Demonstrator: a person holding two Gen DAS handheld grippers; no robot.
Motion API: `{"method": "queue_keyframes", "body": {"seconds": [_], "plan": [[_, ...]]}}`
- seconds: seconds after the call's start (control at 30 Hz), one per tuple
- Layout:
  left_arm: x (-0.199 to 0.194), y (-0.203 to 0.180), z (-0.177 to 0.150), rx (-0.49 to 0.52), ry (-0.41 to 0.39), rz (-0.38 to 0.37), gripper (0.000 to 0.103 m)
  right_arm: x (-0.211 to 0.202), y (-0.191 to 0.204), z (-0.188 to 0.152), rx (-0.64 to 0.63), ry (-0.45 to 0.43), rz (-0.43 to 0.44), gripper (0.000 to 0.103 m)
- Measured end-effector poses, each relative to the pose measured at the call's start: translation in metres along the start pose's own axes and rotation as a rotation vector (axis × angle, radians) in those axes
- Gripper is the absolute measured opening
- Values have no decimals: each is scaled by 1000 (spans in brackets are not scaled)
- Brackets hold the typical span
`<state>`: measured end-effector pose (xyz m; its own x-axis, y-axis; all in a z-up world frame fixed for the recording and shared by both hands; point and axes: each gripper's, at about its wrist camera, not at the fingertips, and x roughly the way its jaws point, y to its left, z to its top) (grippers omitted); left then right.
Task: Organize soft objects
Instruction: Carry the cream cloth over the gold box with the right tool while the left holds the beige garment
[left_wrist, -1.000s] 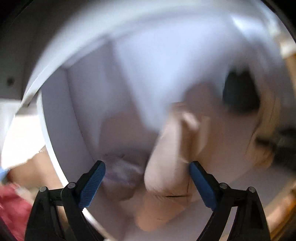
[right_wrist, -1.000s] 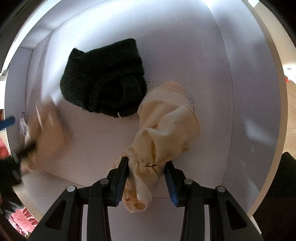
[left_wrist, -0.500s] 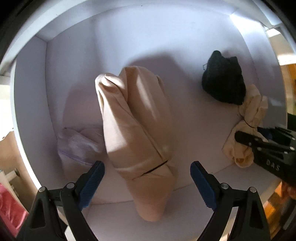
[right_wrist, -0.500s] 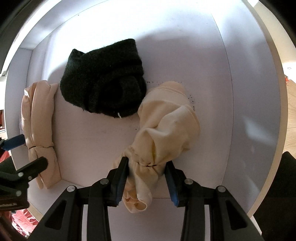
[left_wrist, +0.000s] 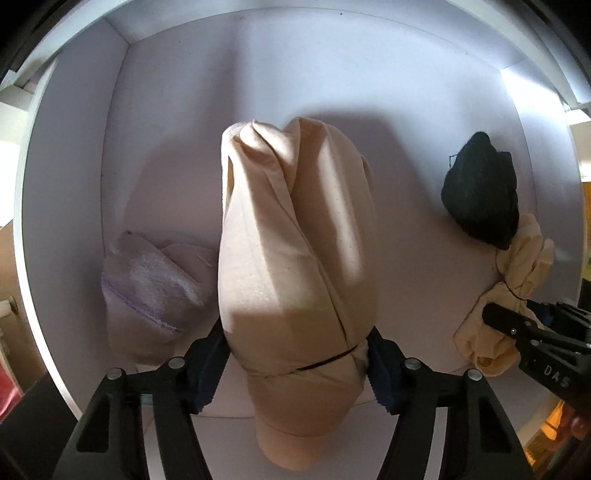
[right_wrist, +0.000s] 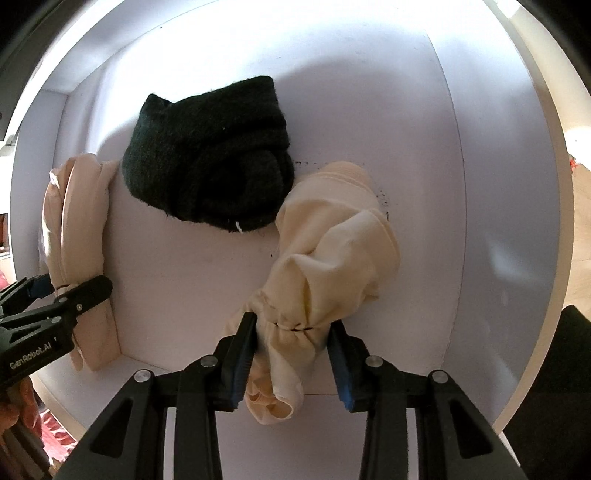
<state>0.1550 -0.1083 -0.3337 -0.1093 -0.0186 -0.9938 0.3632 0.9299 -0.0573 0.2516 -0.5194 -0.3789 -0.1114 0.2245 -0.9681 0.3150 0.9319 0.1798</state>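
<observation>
Tan rolled cloth bundle (left_wrist: 295, 273) lying in the white box (left_wrist: 177, 110), tied near its lower end with a thin dark band (left_wrist: 325, 360), and pinched right at that band by the left gripper (left_wrist: 295, 363), whose jaws have just been closing and now press in on both sides of the roll. Just left of it, touching, a pale fuzzy cloth with lilac stitching (left_wrist: 155, 284) slumped against the box floor. Over to the right, well apart from the tan roll, a cream bundle (right_wrist: 325, 258) also cinched with a dark band, squeezed at that tie by the right gripper (right_wrist: 291, 332), blue pads (right_wrist: 341, 369) hugging the gathered fabric, loose tail hanging out below. Black knit bundle (right_wrist: 210, 158) sitting just above the cream one, touching its upper edge. All four soft things inside the same white box, bright light on the back wall. Bit of red patterned fabric (right_wrist: 55, 439) peeking outside the box at bottom left.
</observation>
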Motion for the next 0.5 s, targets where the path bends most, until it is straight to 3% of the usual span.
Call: {"method": "queue_keyframes", "body": {"seconds": [0.5], "plan": [[10,-31,9,52,10,56,67,-18,-23,-8,68,-9,53,31]]}}
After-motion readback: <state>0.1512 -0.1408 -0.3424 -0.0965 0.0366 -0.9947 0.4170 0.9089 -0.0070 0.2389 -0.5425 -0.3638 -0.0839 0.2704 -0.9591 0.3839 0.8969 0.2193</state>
